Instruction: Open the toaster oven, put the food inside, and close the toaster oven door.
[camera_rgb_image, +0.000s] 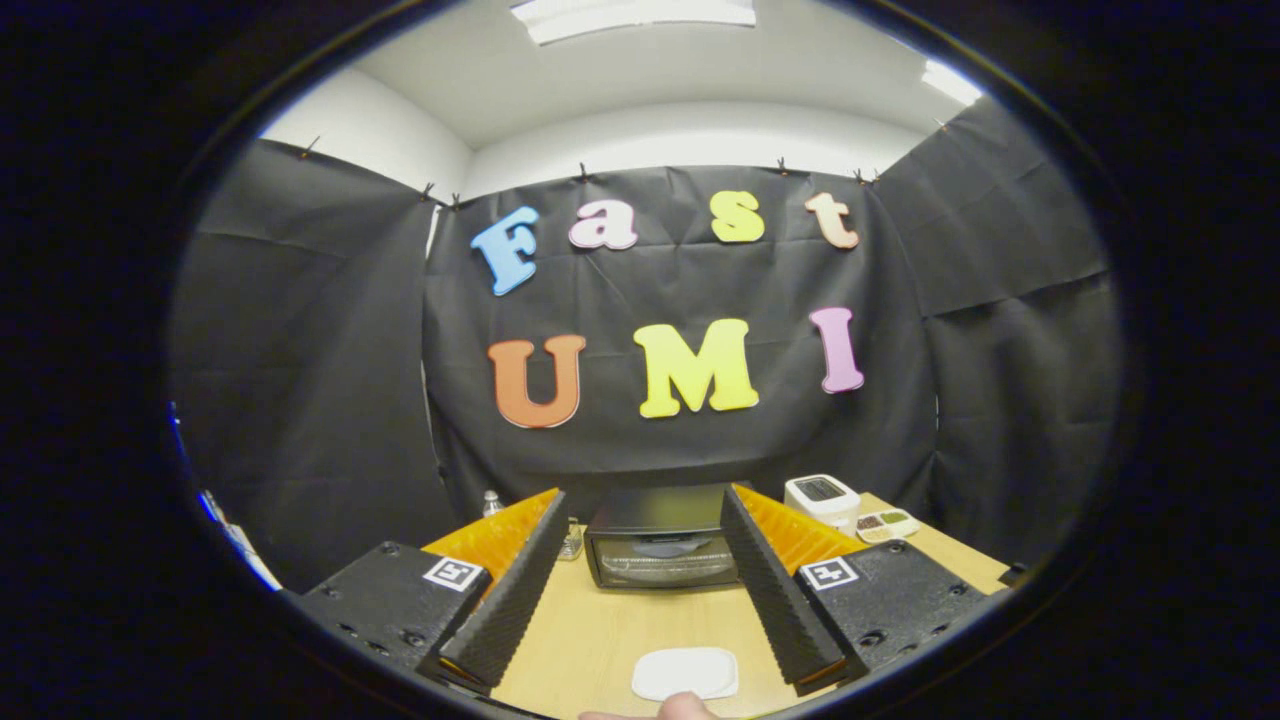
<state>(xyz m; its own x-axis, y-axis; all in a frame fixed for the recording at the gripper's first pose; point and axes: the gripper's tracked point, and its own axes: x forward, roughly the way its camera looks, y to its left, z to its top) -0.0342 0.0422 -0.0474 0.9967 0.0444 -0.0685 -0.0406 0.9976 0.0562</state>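
Gripper (640, 600) fingers spread, empty; toaster oven (662, 548) shut at the table's (600, 640) far edge, rigid hinged door, probably best pulled by its top edge

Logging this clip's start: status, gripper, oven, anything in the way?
Gripper open, holding nothing. Toaster oven ahead beyond the fingers, door shut. White plate on the table between the fingers; path to the oven unobstructed.

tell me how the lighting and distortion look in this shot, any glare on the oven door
Gripper view: strong fisheye bending, so the wall edges and ceiling lights curve; lighting is even and bright from overhead, with soft shadows. The toaster oven beyond the open gripper shows faint reflected streaks on its closed glass door, no harsh glare. The white plate between the fingers is slightly soft.
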